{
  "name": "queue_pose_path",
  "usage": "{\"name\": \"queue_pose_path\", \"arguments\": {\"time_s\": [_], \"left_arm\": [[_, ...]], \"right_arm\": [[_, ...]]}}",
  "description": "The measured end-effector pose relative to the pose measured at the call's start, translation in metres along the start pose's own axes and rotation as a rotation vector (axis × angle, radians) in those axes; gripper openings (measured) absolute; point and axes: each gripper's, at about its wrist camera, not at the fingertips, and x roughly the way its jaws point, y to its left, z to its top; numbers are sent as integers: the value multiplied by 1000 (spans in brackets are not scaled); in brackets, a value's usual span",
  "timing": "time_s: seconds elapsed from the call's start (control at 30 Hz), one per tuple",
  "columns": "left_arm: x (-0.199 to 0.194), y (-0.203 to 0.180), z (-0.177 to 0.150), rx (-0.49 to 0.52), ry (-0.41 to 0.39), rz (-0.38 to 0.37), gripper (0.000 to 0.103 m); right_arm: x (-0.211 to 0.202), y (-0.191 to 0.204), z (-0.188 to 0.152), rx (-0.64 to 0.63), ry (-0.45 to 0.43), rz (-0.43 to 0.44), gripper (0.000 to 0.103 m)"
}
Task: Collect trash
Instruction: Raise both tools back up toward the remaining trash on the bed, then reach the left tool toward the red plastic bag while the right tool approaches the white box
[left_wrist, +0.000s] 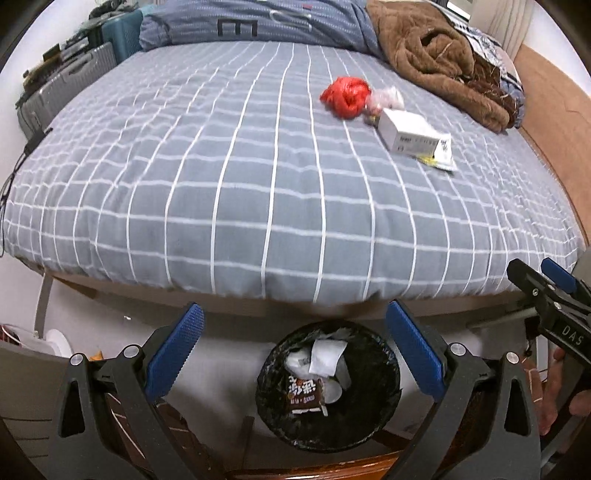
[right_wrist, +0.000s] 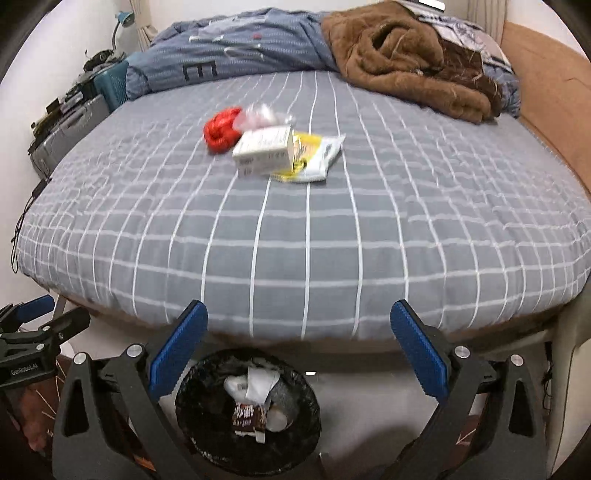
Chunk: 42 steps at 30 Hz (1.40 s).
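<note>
Trash sits in two places. Nearest, on the floor at the foot of the bed, a round black-lined bin (left_wrist: 328, 387) holds a brown snack wrapper (left_wrist: 304, 393) and crumpled white paper (left_wrist: 327, 356). In the left wrist view the bin lies between the blue pads of the left gripper (left_wrist: 293, 350) and below them; the jaws stand wide apart and hold nothing. In the right wrist view the bin (right_wrist: 247, 411) lies toward the left pad of the right gripper (right_wrist: 299, 350), whose jaws are also spread wide and empty. Each gripper shows at the edge of the other's view.

Farther off, on the grey checked bedsheet (right_wrist: 295, 236), the loose trash lies in a small cluster, well beyond both pairs of jaws. A white box (right_wrist: 264, 149) lies flat, its long axis running roughly left to right in the right view, slanting in the left view. It rests against a white-and-yellow packet (right_wrist: 314, 157) on its right. Just behind the box lie a crumpled red plastic bag (right_wrist: 221, 127) and a clear wrapper (right_wrist: 264, 114), touching each other.

Beyond them a brown fleece blanket (right_wrist: 399, 59) and a blue duvet (right_wrist: 236, 48) are heaped at the head of the bed.
</note>
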Motion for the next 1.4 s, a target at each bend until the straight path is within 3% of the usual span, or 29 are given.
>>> {"name": "queue_pose_path", "arguments": {"time_s": [0.33, 0.6, 0.9, 1.4], "left_arm": [[-6, -7, 40, 5, -40, 5, 97], [10, -12, 73, 9, -36, 4, 97], [47, -19, 116, 19, -22, 10, 96], [117, -34, 203, 66, -17, 7, 96]], "right_arm": [[-12, -5, 49, 3, -82, -32, 95], [7, 0, 86, -20, -89, -60, 95], [43, -3, 119, -29, -74, -71, 95], [107, -4, 136, -11, 8, -35, 95]]}}
